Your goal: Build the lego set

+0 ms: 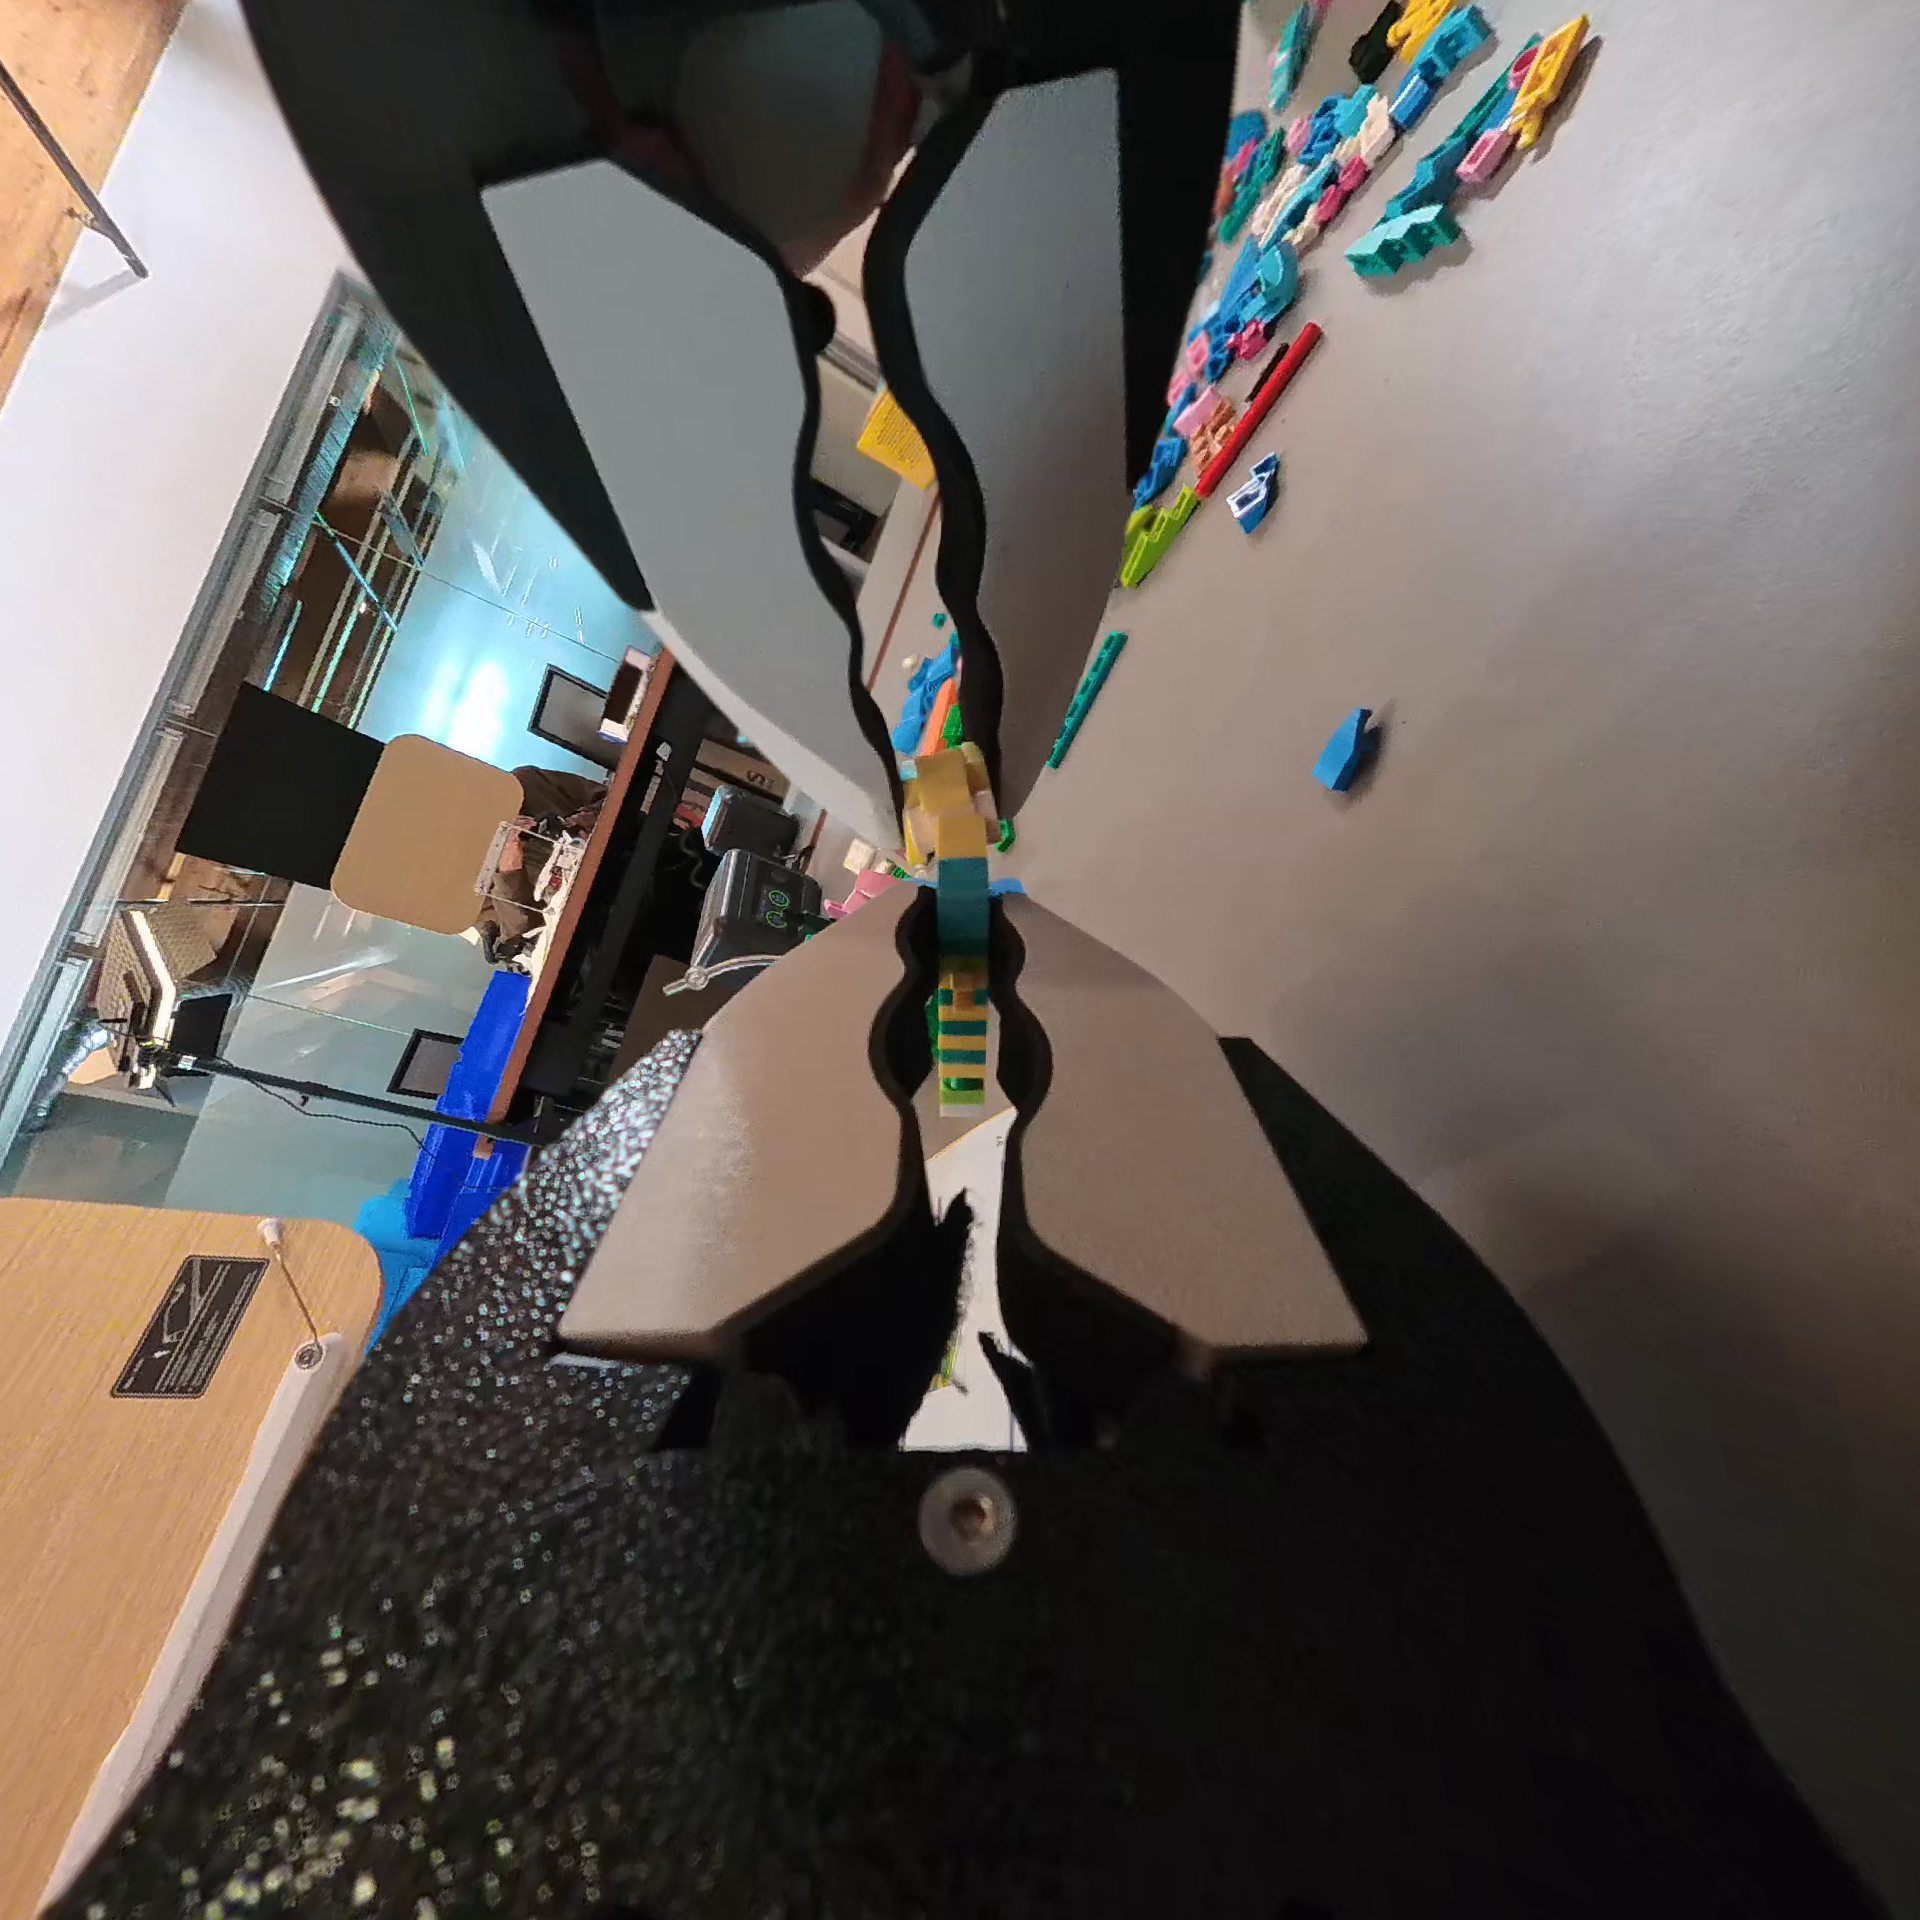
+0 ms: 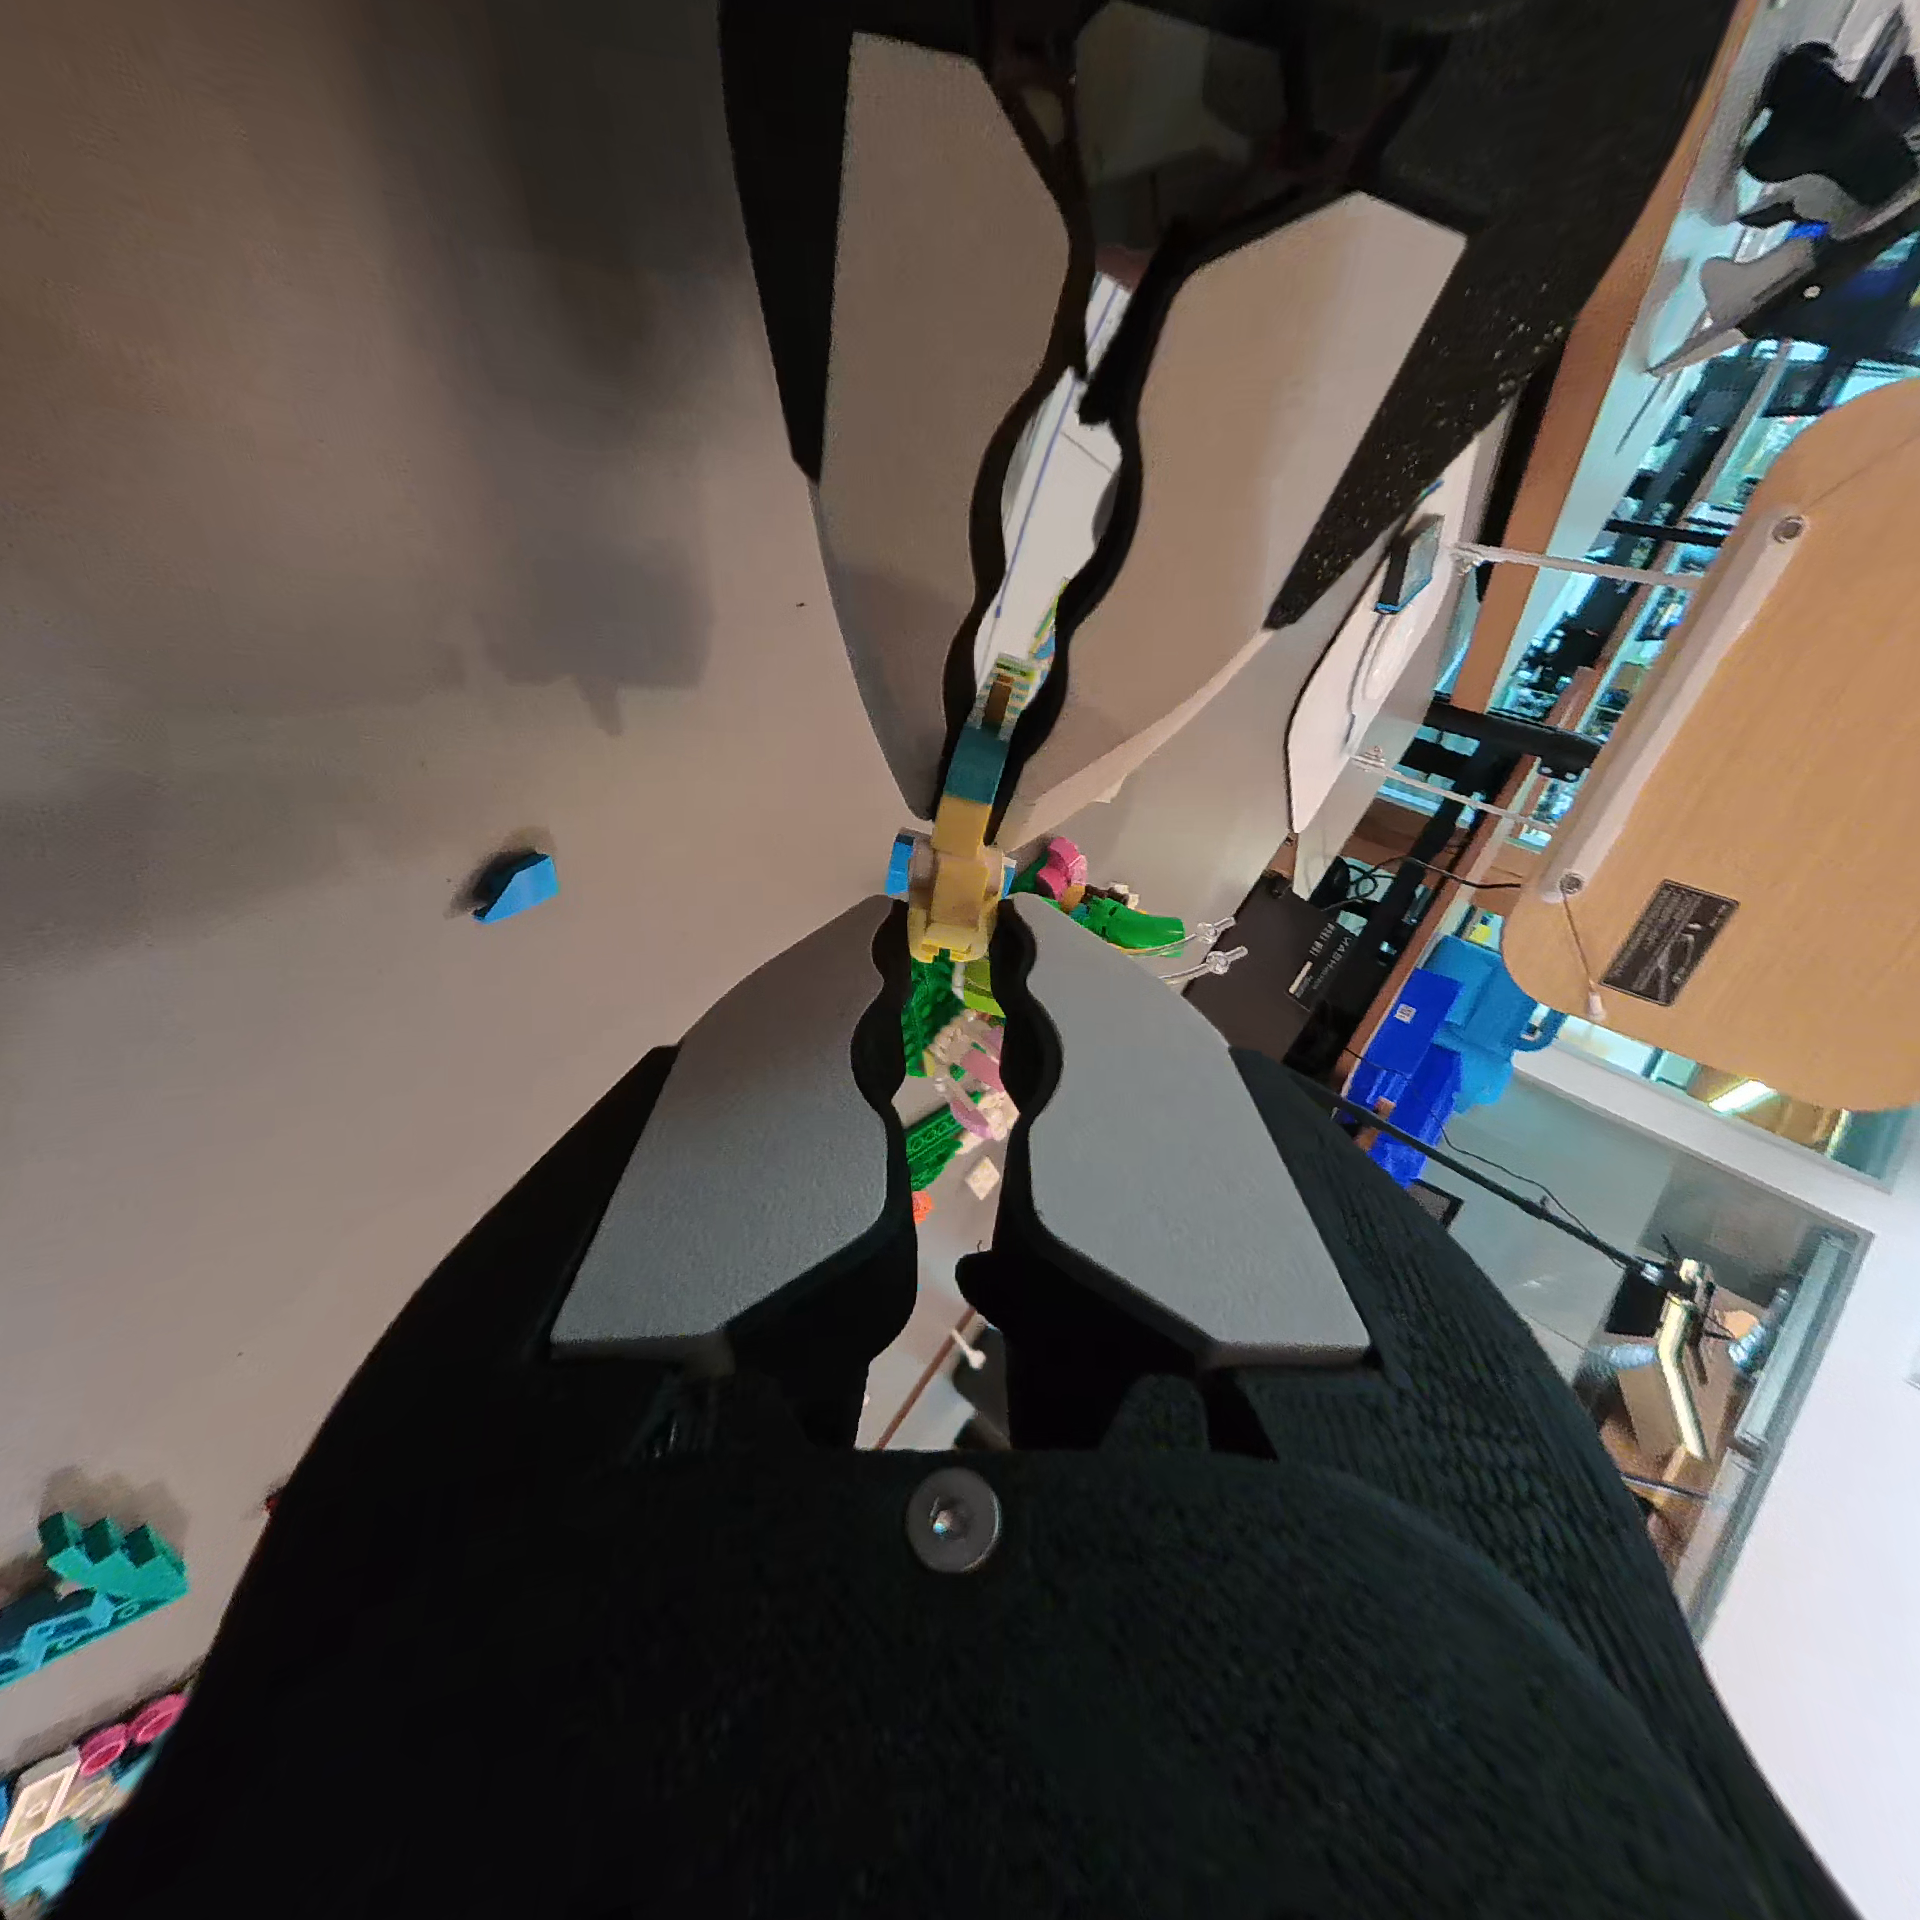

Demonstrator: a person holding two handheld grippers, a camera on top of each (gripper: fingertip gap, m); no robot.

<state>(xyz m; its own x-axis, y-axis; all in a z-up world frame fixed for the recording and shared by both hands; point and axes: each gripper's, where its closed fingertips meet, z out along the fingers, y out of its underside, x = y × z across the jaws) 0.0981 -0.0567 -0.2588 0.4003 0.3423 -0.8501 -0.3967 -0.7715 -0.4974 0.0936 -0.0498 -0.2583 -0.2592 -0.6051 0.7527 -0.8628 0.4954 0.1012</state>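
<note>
A small lego assembly is held between both grippers above the grey table (image 1: 1558, 935). Its teal part (image 1: 961, 914) sits in my left gripper (image 1: 961, 909), which is shut on it. A yellow-and-teal striped section (image 1: 964, 1039) shows between the left fingers. Its yellow part (image 2: 951, 894) sits in my right gripper (image 2: 948, 920), which is shut on it. The grippers face each other tip to tip. The right gripper (image 1: 951, 800) enters the left wrist view from above, and the left gripper (image 2: 971, 790) enters the right wrist view from above.
Several loose bricks (image 1: 1351, 208) lie in a pile on the table with a red bar (image 1: 1257, 410), a teal bar (image 1: 1086, 696) and a lone blue slope brick (image 1: 1345, 753) (image 2: 514, 886). Green plant pieces (image 2: 930, 1029) and teal bricks (image 2: 94, 1569) lie nearby. Only a small space, under 4 cm, lies between the two pairs of fingers.
</note>
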